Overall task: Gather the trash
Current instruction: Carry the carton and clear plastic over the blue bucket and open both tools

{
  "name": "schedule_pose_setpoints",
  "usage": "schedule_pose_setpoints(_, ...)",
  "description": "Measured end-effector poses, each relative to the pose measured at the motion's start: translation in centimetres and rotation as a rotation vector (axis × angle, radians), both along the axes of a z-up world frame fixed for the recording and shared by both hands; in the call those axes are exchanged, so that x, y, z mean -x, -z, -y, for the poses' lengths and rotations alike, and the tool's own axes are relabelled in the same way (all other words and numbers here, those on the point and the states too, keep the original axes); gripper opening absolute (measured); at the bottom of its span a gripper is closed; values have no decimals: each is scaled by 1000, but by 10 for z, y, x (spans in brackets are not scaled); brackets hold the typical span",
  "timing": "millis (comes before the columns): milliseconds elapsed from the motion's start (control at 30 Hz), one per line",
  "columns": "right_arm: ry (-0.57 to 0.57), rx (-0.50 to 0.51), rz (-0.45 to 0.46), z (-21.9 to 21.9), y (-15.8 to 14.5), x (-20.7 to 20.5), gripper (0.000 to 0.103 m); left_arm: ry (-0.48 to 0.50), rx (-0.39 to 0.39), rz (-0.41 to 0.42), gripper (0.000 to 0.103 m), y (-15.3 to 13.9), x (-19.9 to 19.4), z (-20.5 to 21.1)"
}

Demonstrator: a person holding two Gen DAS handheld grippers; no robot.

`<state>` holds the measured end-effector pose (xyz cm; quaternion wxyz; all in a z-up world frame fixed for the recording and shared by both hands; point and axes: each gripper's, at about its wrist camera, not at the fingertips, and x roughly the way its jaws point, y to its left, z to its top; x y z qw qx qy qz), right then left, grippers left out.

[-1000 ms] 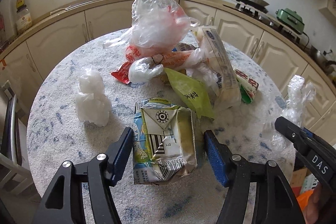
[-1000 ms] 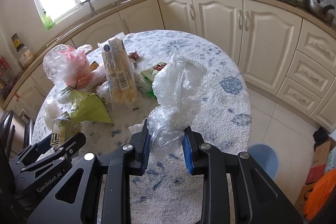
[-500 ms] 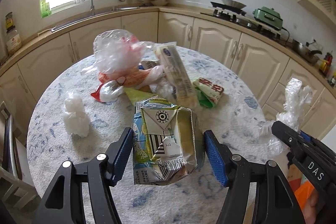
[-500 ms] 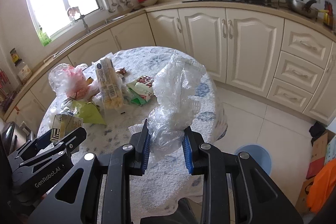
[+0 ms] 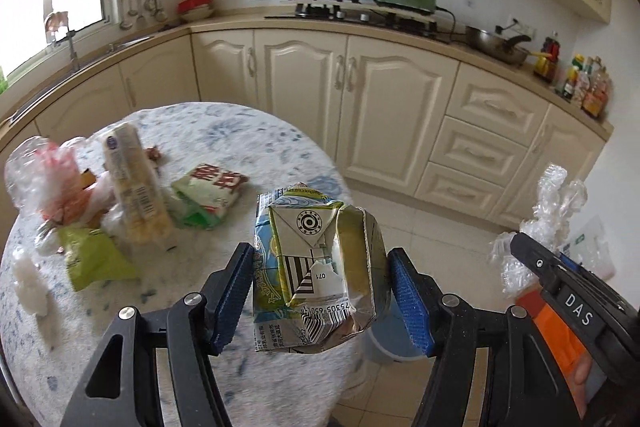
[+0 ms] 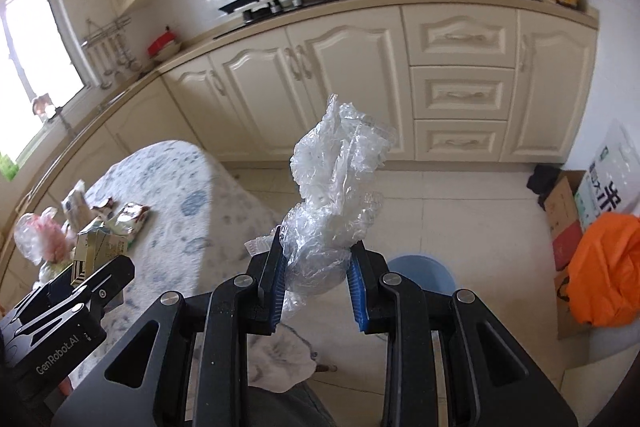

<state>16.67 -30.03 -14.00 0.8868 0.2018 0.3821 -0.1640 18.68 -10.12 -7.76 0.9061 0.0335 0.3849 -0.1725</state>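
The left gripper (image 5: 322, 301) clamps a crushed carton (image 5: 320, 271) between its fingers. The right gripper (image 6: 318, 281) pinches crumpled clear plastic (image 6: 336, 195), which rises above its fingers.

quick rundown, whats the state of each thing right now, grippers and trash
left gripper: shut on the carton, lifted
carton: crushed, held off the table
right gripper: shut on the plastic wrap
plastic wrap: crumpled, held over the floor
blue bin: on the floor, open top
table: wrappers lying on it
green snack bag: lying flat on the table
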Motion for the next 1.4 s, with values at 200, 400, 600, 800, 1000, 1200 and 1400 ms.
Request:
schedule_pose_setpoints(200, 156, -9, -73, 51, 23, 19, 27, 117, -23, -63, 62, 21, -31, 56)
schedule_pose_setpoints(400, 268, -24, -146, 90, 46, 36, 27, 213, -55, -132, 62, 48, -79, 103)
schedule_pose_setpoints(600, 323, -37, -182, 110, 62, 44, 27, 250, -84, -179, 62, 70, -114, 143)
schedule_pose_setpoints(800, 353, -62, -214, 121, 76, 46, 27, 322, -101, -228, 64, 87, -134, 175)
schedule_pose_setpoints(1000, 364, -79, -228, 128, 85, 49, 27, 297, -161, -249, 75, 102, -162, 191)
schedule_pose_setpoints(1200, 360, -95, -239, 130, 94, 48, 27, 290, -179, -274, 77, 111, -179, 201)
schedule_pose_setpoints(1400, 327, -100, -249, 123, 100, 37, 27, 257, -205, -272, 78, 118, -175, 204)
